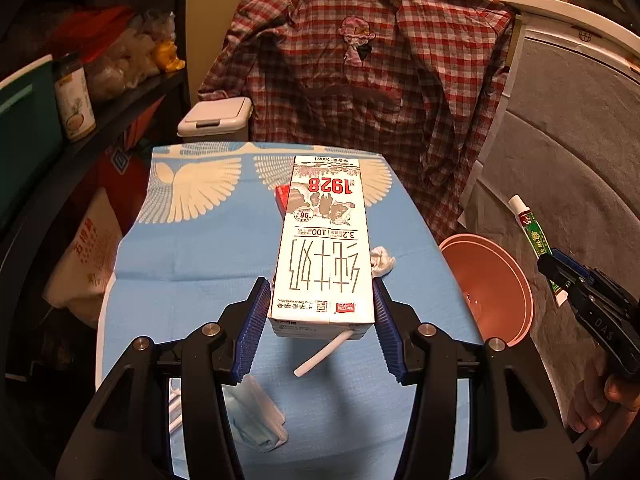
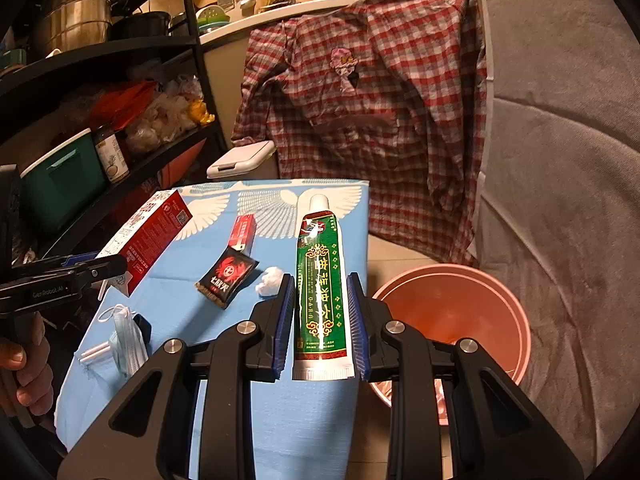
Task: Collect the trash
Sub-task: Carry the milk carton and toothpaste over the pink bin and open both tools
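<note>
The left gripper (image 1: 322,320) is clamped on a milk carton (image 1: 324,240), its blue pads pressing the carton's two sides near the straw end, and holds it lifted clear of the blue cloth (image 1: 192,248). The right gripper (image 2: 322,320) pinches a green toothpaste tube (image 2: 320,288) by its crimped tail, cap pointing away from the claw. Both pieces look picked up, so the carry to the bin seems under way. The pink bucket (image 2: 452,308) sits just to the right of the right claw, below table level; next each claw must swing over its rim and let go. The carton is white with red print, a bent straw (image 1: 320,356) hanging from it. The tube looks flattened and glossy.
</note>
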A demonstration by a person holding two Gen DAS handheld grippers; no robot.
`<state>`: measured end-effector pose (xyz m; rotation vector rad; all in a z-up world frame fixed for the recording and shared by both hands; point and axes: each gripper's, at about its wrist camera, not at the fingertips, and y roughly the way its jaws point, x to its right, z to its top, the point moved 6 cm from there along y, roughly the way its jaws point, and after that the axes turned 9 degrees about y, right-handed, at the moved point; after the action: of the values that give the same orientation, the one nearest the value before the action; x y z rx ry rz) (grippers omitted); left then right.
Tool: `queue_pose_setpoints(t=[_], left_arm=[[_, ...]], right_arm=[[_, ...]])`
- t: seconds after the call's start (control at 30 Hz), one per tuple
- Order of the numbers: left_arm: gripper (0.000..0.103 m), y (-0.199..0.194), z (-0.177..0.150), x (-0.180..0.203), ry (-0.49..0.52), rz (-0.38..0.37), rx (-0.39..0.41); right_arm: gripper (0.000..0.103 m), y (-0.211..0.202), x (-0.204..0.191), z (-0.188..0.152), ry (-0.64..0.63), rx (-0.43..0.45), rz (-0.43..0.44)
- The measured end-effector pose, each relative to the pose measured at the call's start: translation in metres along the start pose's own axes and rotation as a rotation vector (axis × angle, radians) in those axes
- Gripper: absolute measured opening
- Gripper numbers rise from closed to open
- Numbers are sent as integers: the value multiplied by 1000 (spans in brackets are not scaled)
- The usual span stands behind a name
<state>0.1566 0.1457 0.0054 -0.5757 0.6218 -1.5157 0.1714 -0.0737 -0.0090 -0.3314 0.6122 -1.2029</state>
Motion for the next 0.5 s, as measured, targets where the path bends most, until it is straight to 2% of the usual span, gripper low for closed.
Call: queue_pose_setpoints(t=[0.5], left_arm=[[50,2,18,29,6,-5,49]], right_arm=[[27,-13,36,19,33,61,-55]])
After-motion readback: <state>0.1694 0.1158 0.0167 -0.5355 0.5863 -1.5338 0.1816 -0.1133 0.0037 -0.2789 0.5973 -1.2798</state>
